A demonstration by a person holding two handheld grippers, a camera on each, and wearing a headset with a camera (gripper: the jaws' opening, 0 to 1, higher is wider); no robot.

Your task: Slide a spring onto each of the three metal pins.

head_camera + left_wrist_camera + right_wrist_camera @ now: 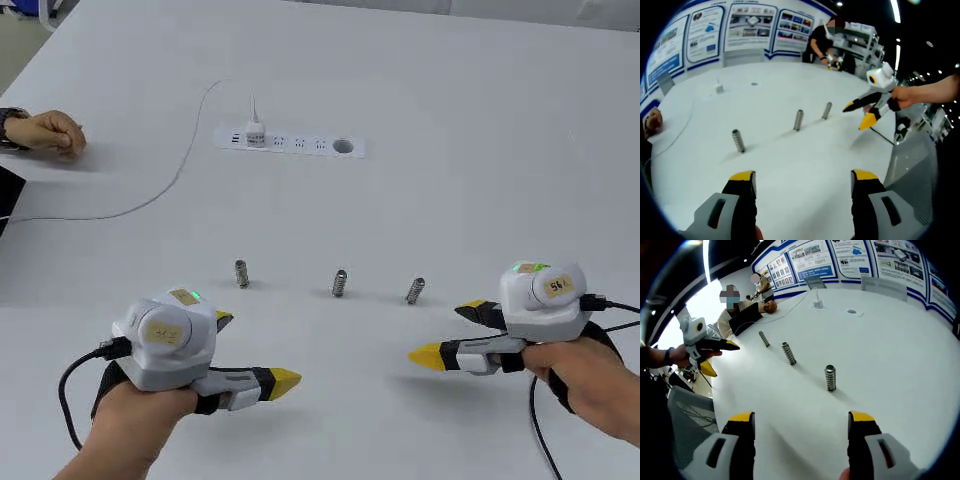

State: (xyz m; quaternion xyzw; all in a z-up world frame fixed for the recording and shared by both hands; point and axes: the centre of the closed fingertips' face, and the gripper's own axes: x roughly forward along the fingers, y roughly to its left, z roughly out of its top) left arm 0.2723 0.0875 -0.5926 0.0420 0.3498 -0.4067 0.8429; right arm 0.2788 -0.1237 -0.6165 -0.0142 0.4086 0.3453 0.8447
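Three short metal pins stand upright in a row on the white table, each with a coiled spring around it: the left pin (pixel 241 273), the middle pin (pixel 340 283) and the right pin (pixel 415 291). My left gripper (pixel 255 350) hovers in front of the row on the left, open, with nothing between its yellow fingertips (pixel 742 176). My right gripper (pixel 447 331) is low beside the right pin, open and empty as well. From the left gripper view the pins (pixel 798 120) lie ahead, with the right gripper (pixel 867 111) beyond. The right gripper view has the nearest pin (pixel 830 378) just ahead.
A white power strip (pixel 290 142) with a plugged-in charger (pixel 255 133) lies behind the pins, and its thin cable (pixel 170 185) runs off to the left. Another person's fist (pixel 45 132) rests at the table's left edge. A seated person (pixel 732 307) is at the far side.
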